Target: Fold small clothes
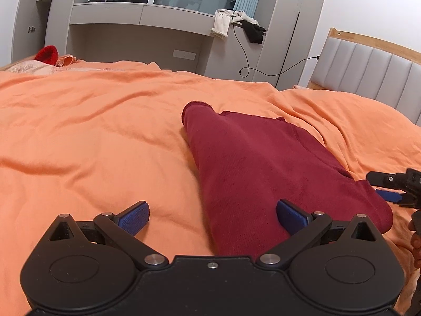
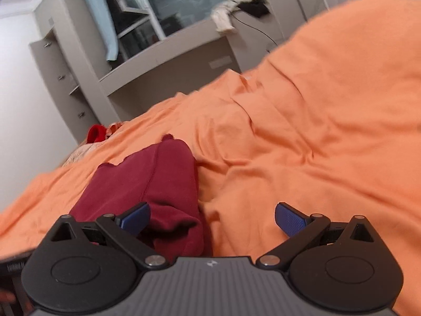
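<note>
My left gripper and right gripper gaped wide; the folded, fleecy maroon garment lay centre-frame on rumpled orange bedding.

Soft cloth on the bed, hard plastic and metal on the tools

The dark red garment looks like a matt, slightly fuzzy knit with a stitched seam, and the orange bedsheet is a thin, smooth, wrinkled cloth without shine. The left gripper has a matt black plastic body, small shiny metal rivets and blue pads with a fine ribbed texture (probably rubber); the right gripper is the same, with a grey ribbed plate. The headboard has smooth grey padded panels in a pale wood frame. The cabinet is matt grey.
</note>
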`<state>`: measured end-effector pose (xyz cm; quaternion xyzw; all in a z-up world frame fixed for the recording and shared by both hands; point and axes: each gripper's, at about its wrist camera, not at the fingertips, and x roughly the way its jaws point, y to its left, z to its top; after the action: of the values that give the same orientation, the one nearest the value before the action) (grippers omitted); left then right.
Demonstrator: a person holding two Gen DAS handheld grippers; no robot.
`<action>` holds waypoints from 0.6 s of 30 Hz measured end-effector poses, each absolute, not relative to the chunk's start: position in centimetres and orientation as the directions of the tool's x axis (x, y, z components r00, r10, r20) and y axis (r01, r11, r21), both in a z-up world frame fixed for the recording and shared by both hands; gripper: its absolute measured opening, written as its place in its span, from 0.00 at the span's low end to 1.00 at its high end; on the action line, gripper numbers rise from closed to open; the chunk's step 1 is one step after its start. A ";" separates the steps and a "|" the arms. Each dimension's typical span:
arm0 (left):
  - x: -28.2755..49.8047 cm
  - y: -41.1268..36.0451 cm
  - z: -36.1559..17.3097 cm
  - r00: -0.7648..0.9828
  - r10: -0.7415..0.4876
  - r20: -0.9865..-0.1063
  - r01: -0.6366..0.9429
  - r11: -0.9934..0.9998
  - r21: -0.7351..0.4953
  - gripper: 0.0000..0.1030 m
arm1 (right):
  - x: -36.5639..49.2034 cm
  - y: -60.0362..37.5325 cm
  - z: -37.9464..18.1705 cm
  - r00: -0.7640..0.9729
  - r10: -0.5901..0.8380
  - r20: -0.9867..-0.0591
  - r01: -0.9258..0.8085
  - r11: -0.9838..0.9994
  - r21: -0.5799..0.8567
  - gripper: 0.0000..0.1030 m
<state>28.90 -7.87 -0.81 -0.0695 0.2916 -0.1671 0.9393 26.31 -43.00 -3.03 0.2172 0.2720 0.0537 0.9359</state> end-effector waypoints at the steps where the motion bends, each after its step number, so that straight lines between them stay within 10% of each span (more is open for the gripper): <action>1: 28.9 -7.9 -0.9 0.775 -0.354 -0.523 0.275 0.935 -0.226 1.00 | 26.6 -43.0 -3.4 0.837 0.209 -0.507 0.042 0.897 0.440 1.00; 18: 29.1 -8.1 -1.6 0.780 -0.355 -0.515 0.284 0.935 -0.213 1.00 | 24.4 -40.4 -3.9 0.857 0.149 -0.494 -0.012 0.963 0.271 1.00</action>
<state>29.11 -8.08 -1.56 -0.0618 0.2849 -0.1696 0.9414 24.36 -40.39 -3.90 0.1302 0.2645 0.0422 0.9546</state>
